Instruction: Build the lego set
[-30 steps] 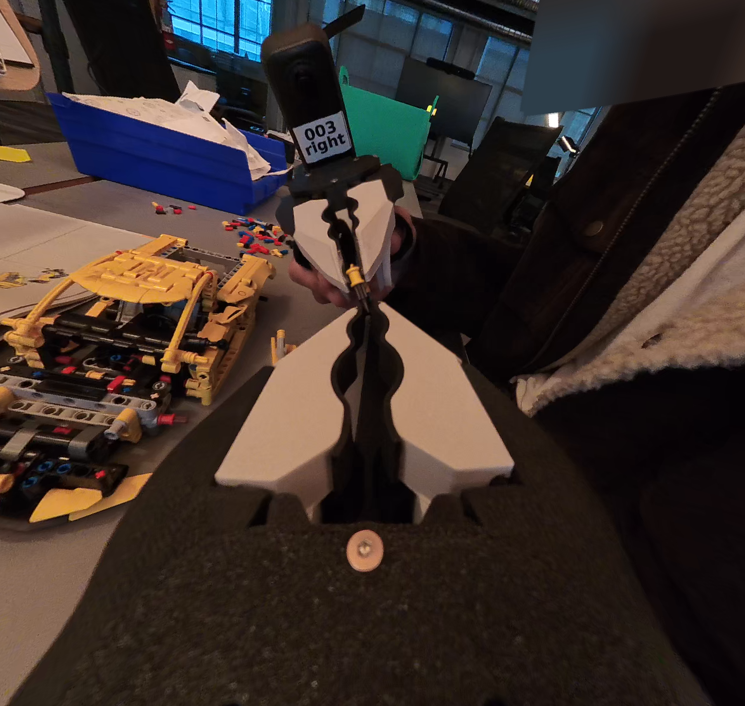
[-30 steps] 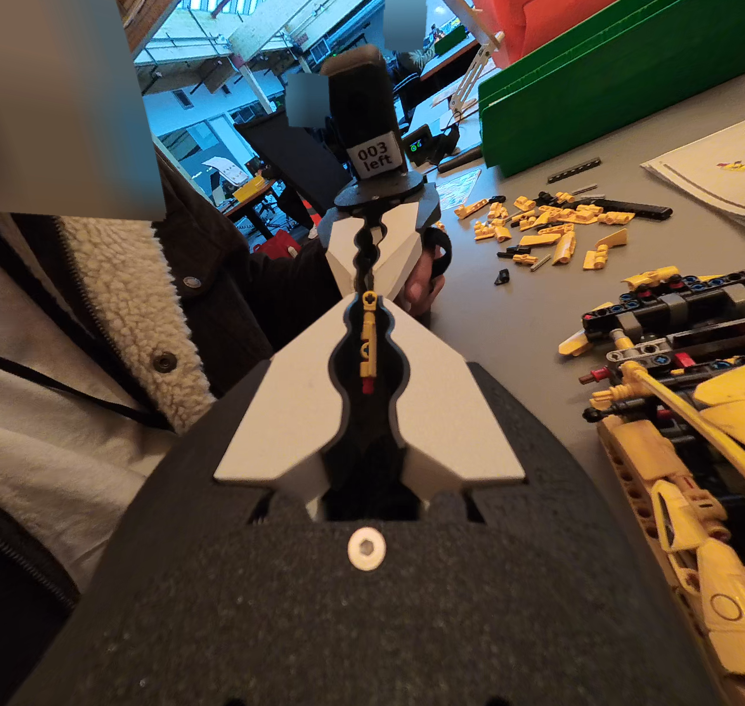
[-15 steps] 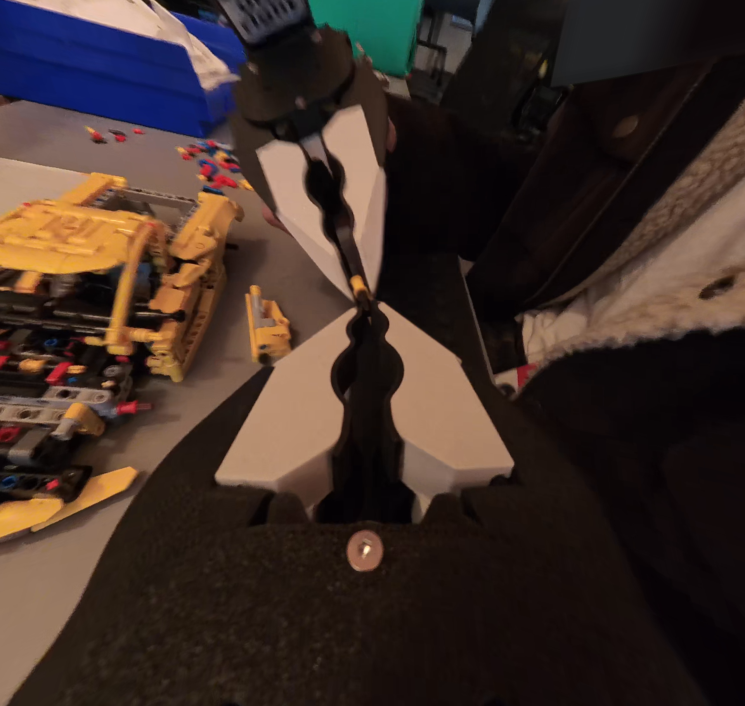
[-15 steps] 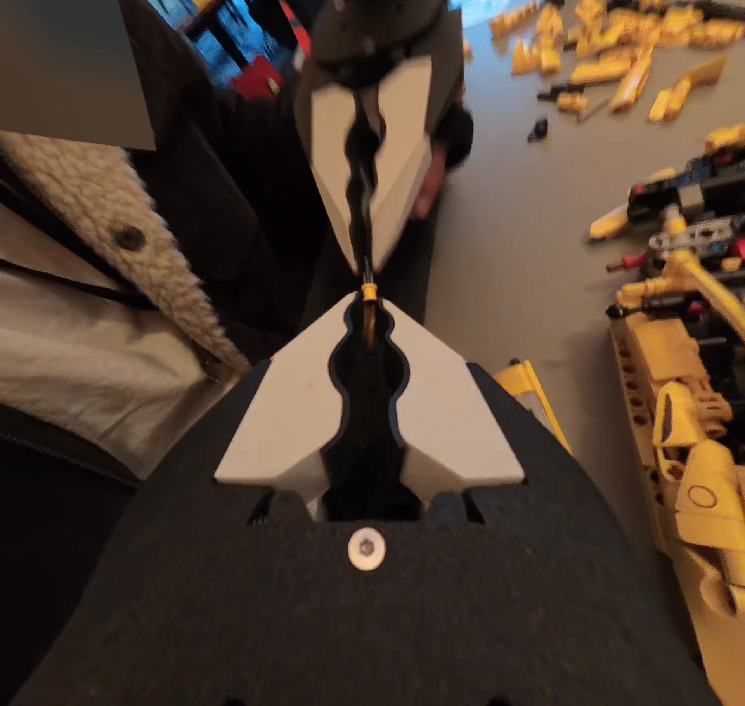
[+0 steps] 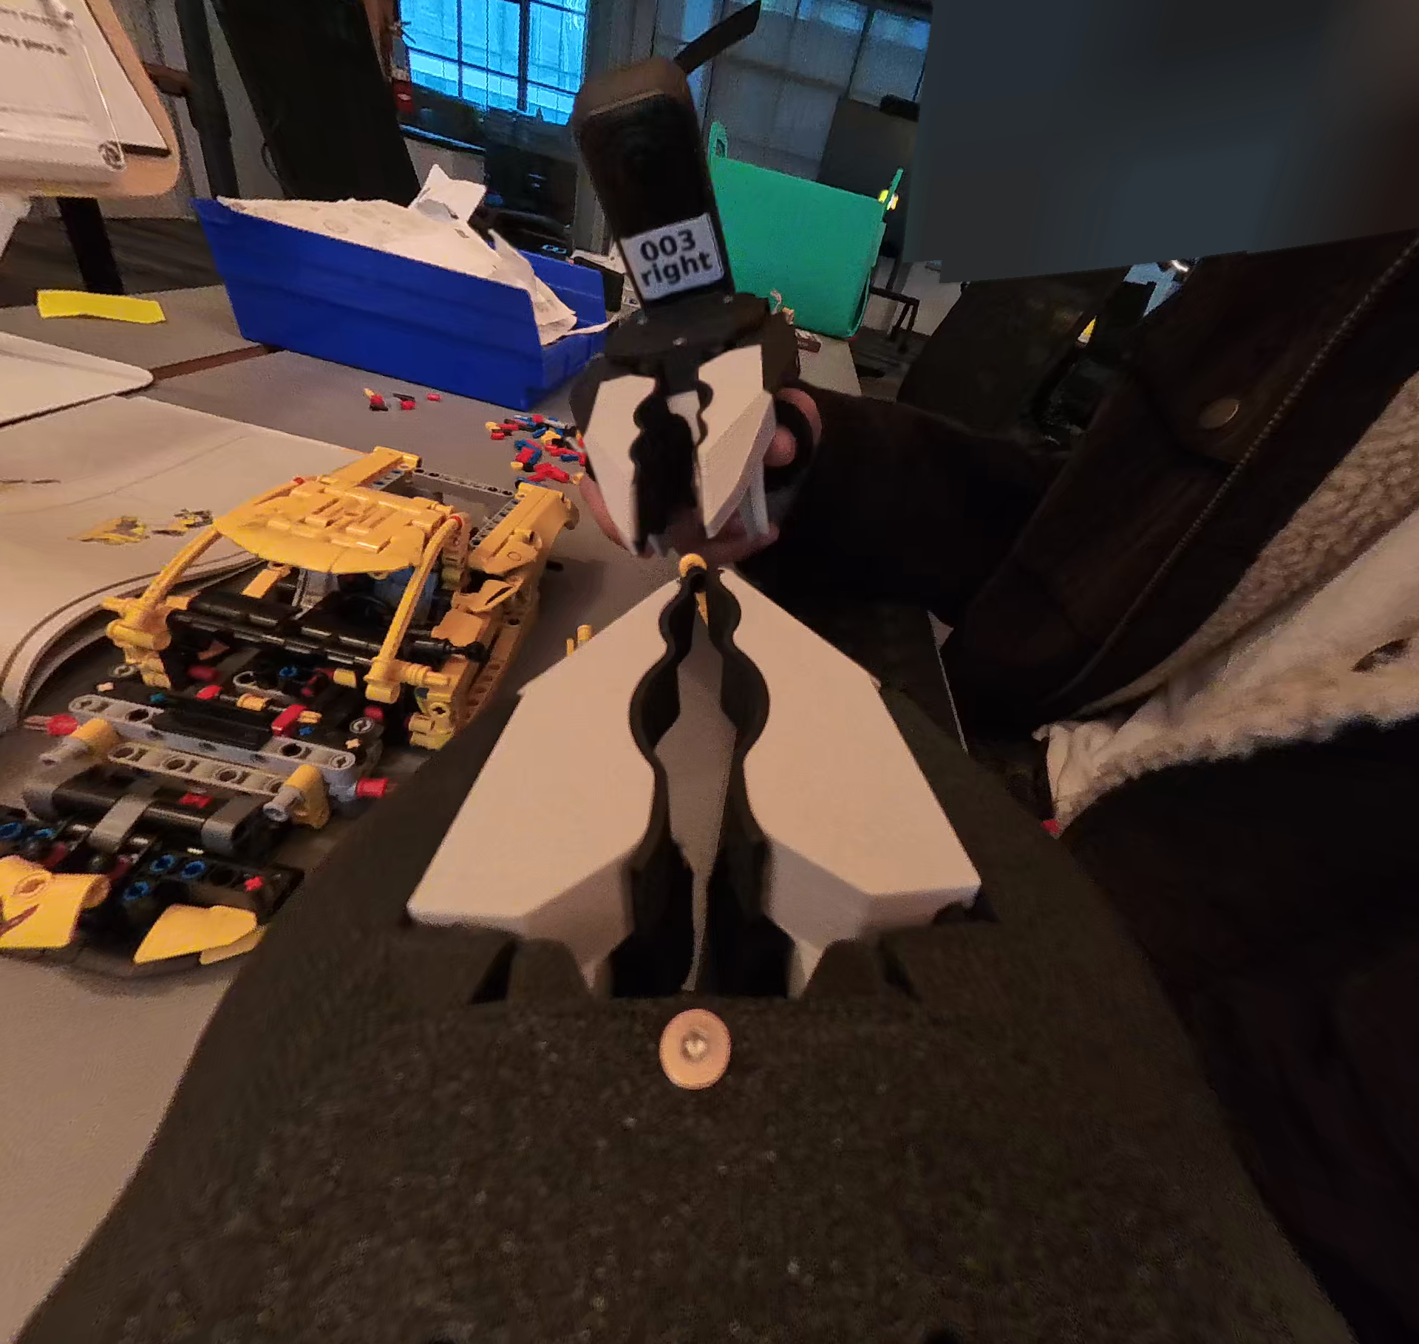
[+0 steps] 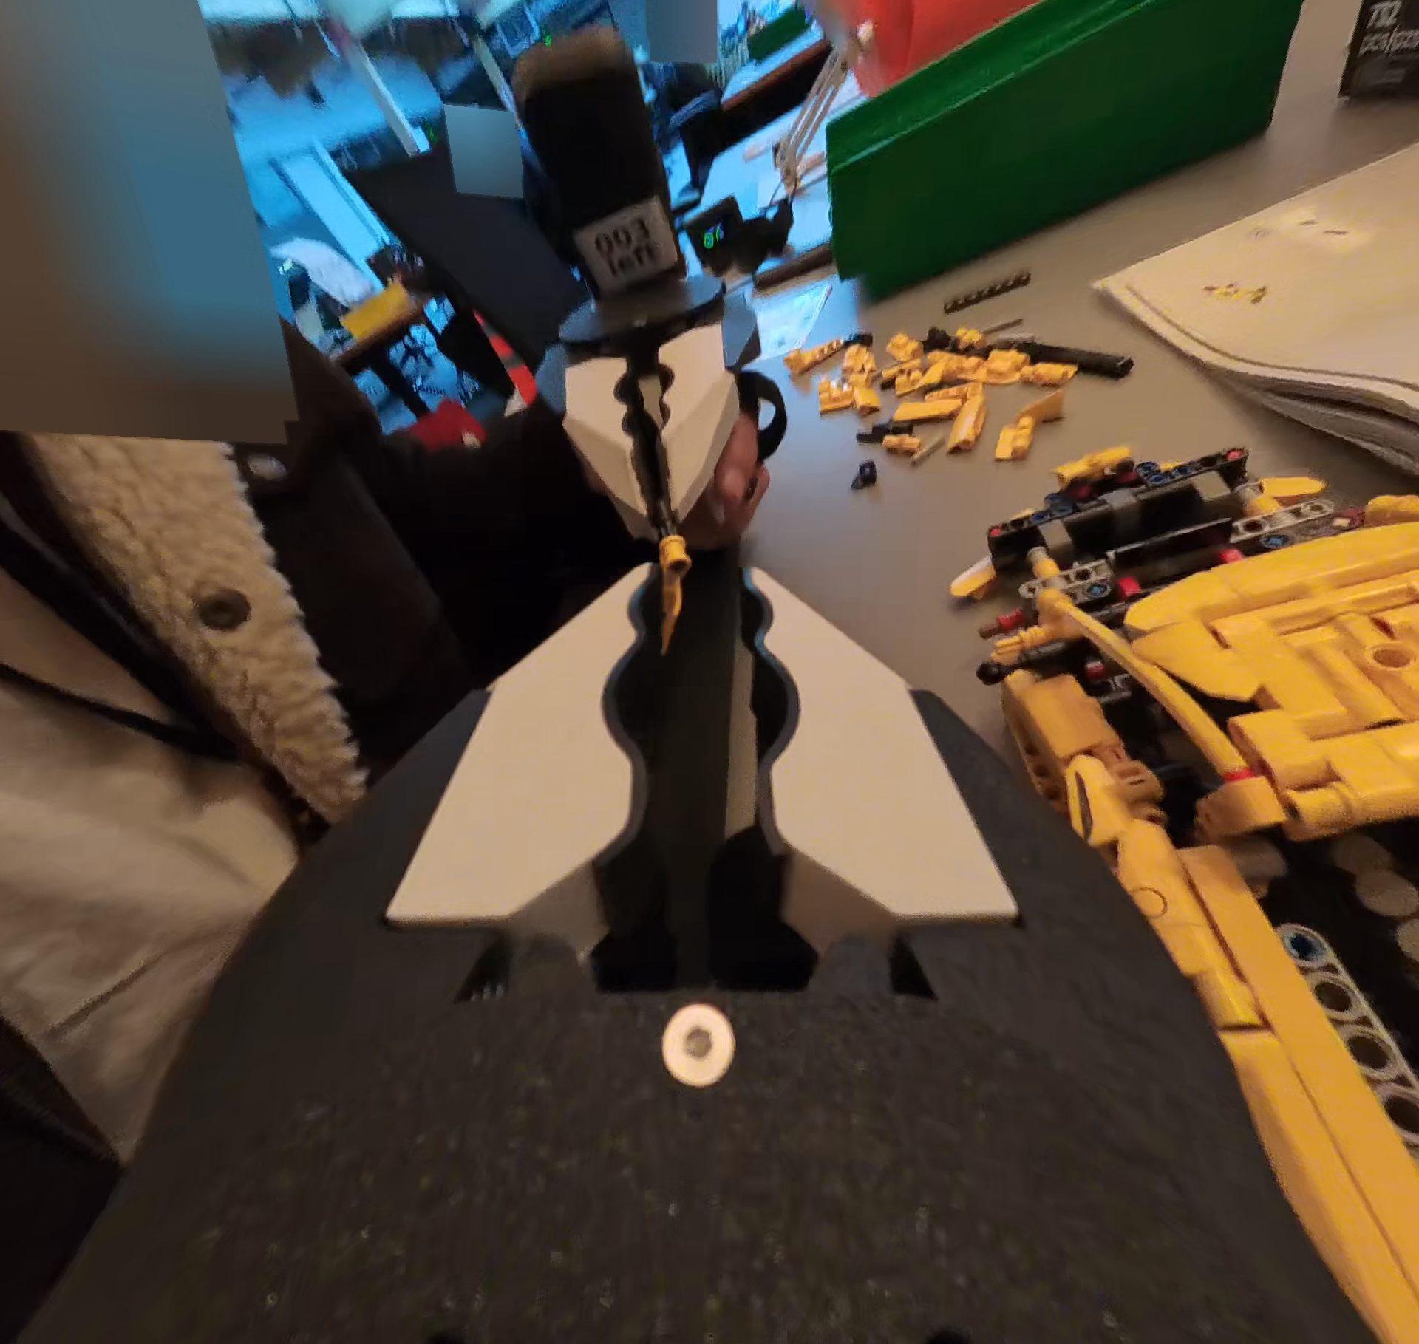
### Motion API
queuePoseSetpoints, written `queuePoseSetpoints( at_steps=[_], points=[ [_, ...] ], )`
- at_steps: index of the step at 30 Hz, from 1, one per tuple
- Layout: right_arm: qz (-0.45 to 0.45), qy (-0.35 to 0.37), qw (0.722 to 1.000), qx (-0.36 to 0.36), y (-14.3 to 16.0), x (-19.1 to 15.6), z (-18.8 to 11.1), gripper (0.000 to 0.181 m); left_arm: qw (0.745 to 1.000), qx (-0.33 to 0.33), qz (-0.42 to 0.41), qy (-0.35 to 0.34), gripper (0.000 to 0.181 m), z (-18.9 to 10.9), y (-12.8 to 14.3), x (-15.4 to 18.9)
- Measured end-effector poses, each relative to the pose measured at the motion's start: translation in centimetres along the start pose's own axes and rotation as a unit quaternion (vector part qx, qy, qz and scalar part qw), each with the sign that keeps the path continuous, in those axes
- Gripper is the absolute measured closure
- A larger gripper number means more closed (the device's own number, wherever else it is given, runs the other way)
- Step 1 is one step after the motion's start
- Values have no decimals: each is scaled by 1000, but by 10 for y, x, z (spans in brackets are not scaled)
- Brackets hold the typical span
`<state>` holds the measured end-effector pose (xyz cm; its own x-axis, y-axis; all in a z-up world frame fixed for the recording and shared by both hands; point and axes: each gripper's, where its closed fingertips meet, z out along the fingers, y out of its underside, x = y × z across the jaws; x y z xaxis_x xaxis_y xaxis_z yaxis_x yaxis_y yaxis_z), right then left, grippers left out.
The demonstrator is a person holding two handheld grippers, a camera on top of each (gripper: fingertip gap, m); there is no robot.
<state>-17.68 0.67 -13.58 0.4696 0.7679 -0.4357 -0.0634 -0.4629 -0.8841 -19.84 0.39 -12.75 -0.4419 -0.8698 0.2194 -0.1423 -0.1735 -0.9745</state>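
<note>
Your one yellow lego car (image 5: 307, 662) sits on the grey table (image 5: 92, 1077) with roof, arches and side panels on, but its black and grey frame is bare at the near end, so I judge the build well along yet unfinished. Two loose heaps wait: yellow pieces (image 6: 944, 394) by the green bin (image 6: 1075, 102), small red and blue ones (image 5: 537, 447) by the blue bin (image 5: 399, 309). Your left gripper (image 5: 695, 578) is clamped on one thin yellow piece (image 6: 672, 593), held in mid-air. Your right gripper (image 6: 695, 578) stands parted around its tail, not pinching.
</note>
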Motion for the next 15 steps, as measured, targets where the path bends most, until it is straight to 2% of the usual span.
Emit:
queuePoseSetpoints(
  at_steps=[3, 8, 15],
  points=[
    [10, 0, 1000, 8, -2, -5, 8, 148, 1000, 17, 8, -2, 179, -2, -6, 0],
    [10, -8, 1000, 25, -4, -13, 14, 166, 999, 33, 19, 4, 178, -3, -11, 4],
    [8, -20, 1000, 19, -4, -19, 17, 176, 999, 27, 25, 10, 178, -1, -9, 8]
  ],
)
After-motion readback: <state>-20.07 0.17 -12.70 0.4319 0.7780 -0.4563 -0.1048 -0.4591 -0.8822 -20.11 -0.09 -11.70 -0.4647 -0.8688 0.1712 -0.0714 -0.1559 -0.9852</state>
